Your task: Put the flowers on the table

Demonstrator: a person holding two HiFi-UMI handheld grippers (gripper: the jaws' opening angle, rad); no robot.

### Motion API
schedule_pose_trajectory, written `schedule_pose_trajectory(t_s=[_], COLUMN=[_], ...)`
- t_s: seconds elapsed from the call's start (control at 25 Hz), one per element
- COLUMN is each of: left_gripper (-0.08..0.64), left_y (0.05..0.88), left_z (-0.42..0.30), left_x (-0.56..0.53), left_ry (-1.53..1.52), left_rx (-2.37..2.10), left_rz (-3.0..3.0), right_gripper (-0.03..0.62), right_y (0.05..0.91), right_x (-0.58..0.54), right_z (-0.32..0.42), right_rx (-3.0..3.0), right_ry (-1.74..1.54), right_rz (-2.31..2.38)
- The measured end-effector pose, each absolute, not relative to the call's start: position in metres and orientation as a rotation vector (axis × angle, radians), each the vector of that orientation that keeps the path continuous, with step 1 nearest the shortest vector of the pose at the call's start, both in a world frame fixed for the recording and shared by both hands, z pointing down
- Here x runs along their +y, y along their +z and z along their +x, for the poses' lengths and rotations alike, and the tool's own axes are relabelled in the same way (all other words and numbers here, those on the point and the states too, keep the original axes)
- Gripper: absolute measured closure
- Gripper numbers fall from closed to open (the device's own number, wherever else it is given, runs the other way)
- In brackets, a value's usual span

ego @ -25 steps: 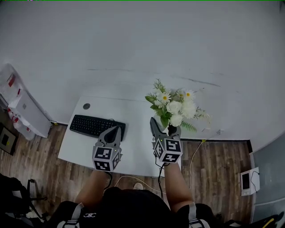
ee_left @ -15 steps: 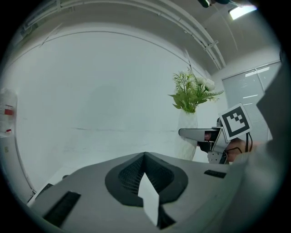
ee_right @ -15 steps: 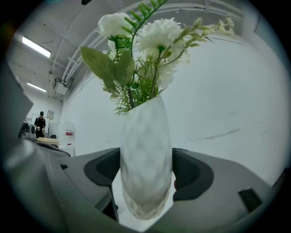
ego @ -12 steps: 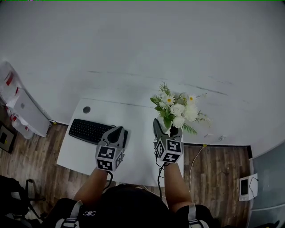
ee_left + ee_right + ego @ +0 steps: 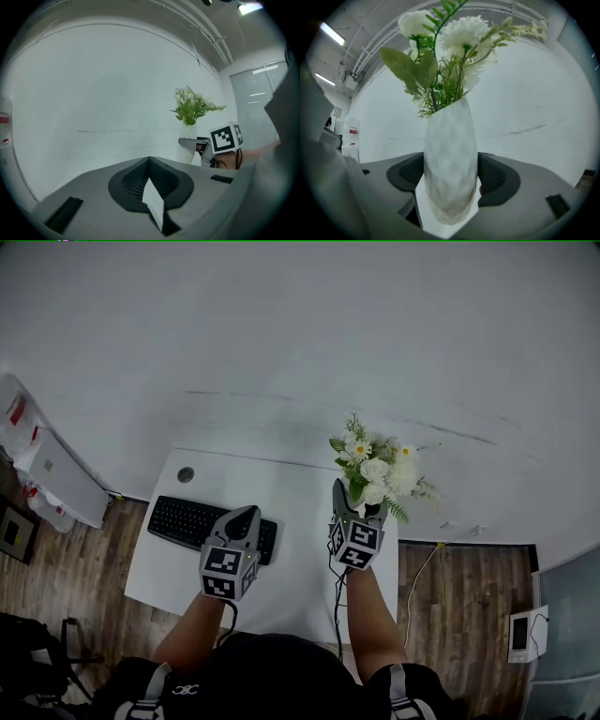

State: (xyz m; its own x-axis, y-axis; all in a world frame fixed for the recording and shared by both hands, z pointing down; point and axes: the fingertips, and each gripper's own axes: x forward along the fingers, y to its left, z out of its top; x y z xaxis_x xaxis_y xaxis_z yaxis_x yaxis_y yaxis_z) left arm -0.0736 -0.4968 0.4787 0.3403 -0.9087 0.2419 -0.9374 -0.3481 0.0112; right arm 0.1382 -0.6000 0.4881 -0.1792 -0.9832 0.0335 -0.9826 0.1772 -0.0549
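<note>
A white vase [image 5: 450,173] of white flowers and green leaves [image 5: 454,47] stands upright between my right gripper's [image 5: 450,161] jaws, whose dark pads press on both its sides. In the head view the flowers [image 5: 375,465] are over the right end of the white table [image 5: 291,479], with the right gripper [image 5: 352,505] below them. I cannot tell whether the vase base touches the table. My left gripper [image 5: 246,515] hovers over the keyboard's right end, jaws shut with nothing between them. From the left gripper view, the flowers [image 5: 194,105] and the vase [image 5: 188,140] are to the right.
A black keyboard [image 5: 187,521] lies on the table's left half, with a round cable hole [image 5: 186,474] behind it. A white wall [image 5: 300,343] rises right behind the table. White cabinets [image 5: 47,474] stand on the wooden floor [image 5: 459,587] to the left.
Both grippers have shifted slightly forward over the table, the vase going along in the right one. The grip on the vase is unchanged and the left gripper stays shut.
</note>
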Motion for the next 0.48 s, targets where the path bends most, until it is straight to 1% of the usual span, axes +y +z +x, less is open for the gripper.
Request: schedule_pose_trajectory(t_s=[0.12,0.48], left_gripper=[0.558,0.558], left_y=[0.489,0.515], left_z=[-0.089,-0.101], left_x=[-0.521,-0.561], left_ry=[0.317,0.389], left_rx=[-1.704,-1.702], left_rz=[2.421,2.363], right_gripper=[0.230,0.232], right_y=[0.507,0.558], right_x=[-0.637,-0.706], right_z=[0.135,0.142], right_rx=[2.393,2.351], right_ry=[-0.131,-0.170], right_rz=[-2.040,-2.116])
